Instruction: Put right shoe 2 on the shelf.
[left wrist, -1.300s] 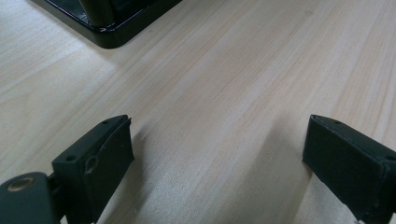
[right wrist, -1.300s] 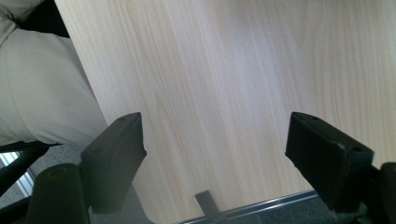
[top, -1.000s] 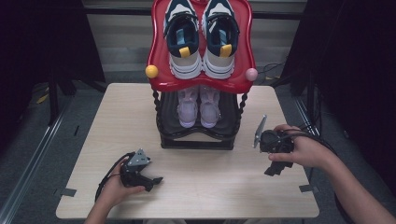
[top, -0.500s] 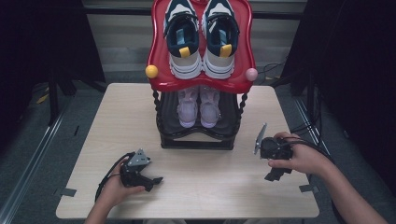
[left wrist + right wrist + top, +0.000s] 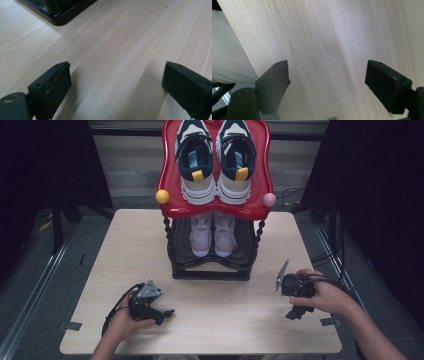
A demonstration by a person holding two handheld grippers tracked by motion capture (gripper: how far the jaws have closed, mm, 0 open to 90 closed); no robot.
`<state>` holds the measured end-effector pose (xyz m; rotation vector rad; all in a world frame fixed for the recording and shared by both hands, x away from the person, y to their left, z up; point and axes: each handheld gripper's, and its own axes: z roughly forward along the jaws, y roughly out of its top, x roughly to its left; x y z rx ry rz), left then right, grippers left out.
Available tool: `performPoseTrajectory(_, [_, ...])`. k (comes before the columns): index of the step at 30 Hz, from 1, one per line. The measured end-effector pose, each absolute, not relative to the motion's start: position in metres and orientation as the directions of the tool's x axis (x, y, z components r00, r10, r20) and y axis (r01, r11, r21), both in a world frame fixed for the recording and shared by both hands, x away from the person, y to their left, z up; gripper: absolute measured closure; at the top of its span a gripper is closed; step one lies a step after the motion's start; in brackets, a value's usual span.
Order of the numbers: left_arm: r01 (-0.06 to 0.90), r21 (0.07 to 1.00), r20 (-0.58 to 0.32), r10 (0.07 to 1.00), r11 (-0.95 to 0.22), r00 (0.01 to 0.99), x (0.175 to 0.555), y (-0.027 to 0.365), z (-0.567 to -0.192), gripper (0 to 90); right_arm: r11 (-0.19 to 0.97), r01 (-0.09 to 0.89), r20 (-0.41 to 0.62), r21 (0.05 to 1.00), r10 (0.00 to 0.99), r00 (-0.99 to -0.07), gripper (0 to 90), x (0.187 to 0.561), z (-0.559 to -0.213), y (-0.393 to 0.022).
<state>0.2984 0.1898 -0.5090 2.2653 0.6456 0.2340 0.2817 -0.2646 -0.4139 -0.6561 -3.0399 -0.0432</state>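
Below, each hand-held gripper, left (image 5: 167, 313) and right (image 5: 295, 313), spreads jaws over bare table (image 5: 225, 320).

A staged recording setup, like a lab or studio. Black curtains (image 5: 45, 165) hang around the pale wooden desk (image 5: 125, 245), and cables (image 5: 330, 255) trail on grey floor (image 5: 30, 280) beside it.

- A pale wood-grain table (image 5: 125, 250) carries everything.
- A black two-tier shoe rack (image 5: 212, 270) stands at its far middle, base flat on the wood.
- Both tongs rest near its front edge: left tongs (image 5: 161, 313), right tongs (image 5: 296, 312).
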Motion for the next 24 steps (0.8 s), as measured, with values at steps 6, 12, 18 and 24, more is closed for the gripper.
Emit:
performPoseTrajectory(6, [0.376,0.714,-0.025,0.515,-0.591,0.857,0.299,0.190,-0.509,7.9,0.908,0.418,0.050,0.043,0.415,-0.908,18.6,0.280,-0.426,-0.267])
performPoseTrajectory(12, [0.376,0.714,-0.025,0.515,-0.591,0.857,0.299,0.190,-0.509,7.9,0.902,0.427,0.056,0.071,0.424,-0.904,18.5,0.278,-0.436,-0.270])
performPoseTrajectory(18, [0.375,0.714,-0.024,0.515,-0.591,0.857,0.299,0.190,-0.509,7.9,0.878,0.468,0.060,0.099,0.464,-0.884,18.4,0.275,-0.444,-0.273])
performPoseTrajectory(24, [0.376,0.714,-0.025,0.515,-0.591,0.857,0.299,0.190,-0.509,7.9,0.861,0.489,0.067,0.139,0.484,-0.872,18.1,0.272,-0.452,-0.274])
